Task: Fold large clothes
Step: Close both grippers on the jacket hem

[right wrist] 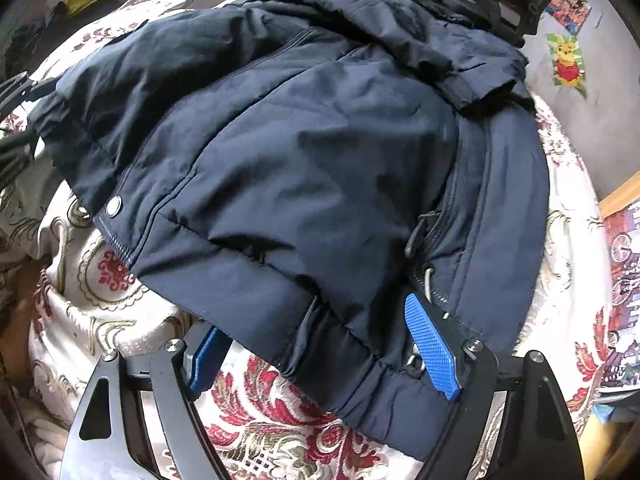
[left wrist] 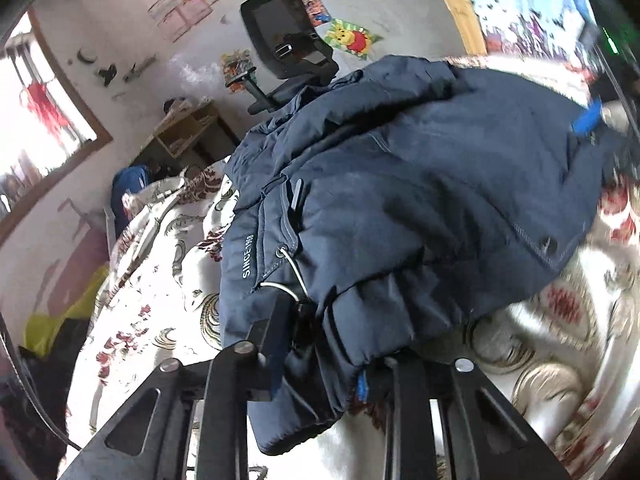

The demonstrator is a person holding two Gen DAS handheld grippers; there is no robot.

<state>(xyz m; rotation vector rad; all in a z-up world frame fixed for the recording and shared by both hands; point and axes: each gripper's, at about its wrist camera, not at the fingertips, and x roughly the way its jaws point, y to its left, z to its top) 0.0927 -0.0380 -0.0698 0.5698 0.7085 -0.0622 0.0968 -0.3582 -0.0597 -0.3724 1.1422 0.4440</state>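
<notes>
Bulky navy padded jacket [right wrist: 304,160] heaped on floral bedspread [right wrist: 280,432], hem toward both cameras, left gripper [left wrist: 316,368] clamped on hem, right gripper [right wrist: 320,344] spread wide, straddling hem, blue pads [right wrist: 430,348] touching fabric

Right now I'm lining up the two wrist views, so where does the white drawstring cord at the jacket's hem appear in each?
Left wrist: the white drawstring cord loops at lower centre, beside the "SINCE 1988" print.
Right wrist: the cord sits lower right, just above the blue finger pad.
Shared landmark: the Winnie the Pooh poster on the wall.
</notes>
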